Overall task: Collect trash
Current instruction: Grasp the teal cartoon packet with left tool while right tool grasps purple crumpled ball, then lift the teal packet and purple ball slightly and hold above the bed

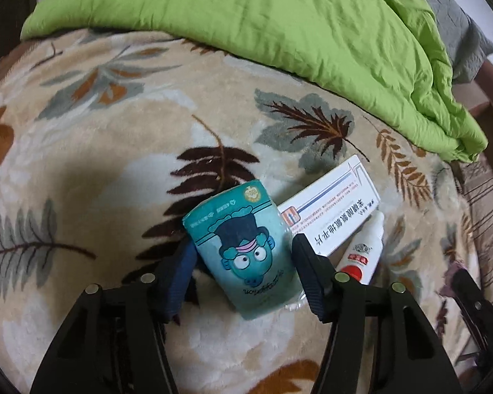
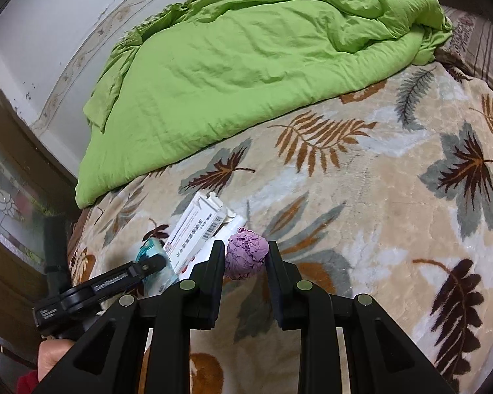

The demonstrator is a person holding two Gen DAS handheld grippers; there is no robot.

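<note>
A teal tissue pack (image 1: pixel 246 249) with a cartoon face lies on the leaf-patterned blanket (image 1: pixel 115 131). My left gripper (image 1: pixel 243 249) is shut on it, one pad against each side. Just right of the pack lie a white medicine box (image 1: pixel 332 210) and a white tube (image 1: pixel 364 249) with a red label. In the right wrist view my right gripper (image 2: pixel 245 252) is shut on a crumpled purple paper ball (image 2: pixel 245 257), held above the blanket. To its left that view shows the white box (image 2: pixel 194 229) and the teal pack (image 2: pixel 149 249).
A rumpled green quilt (image 1: pixel 279 32) covers the far part of the bed. A white wall (image 2: pixel 49 32) and a dark wooden frame (image 2: pixel 23 170) border the bed on the left. A hand (image 2: pixel 52 358) holds the left tool at the lower left.
</note>
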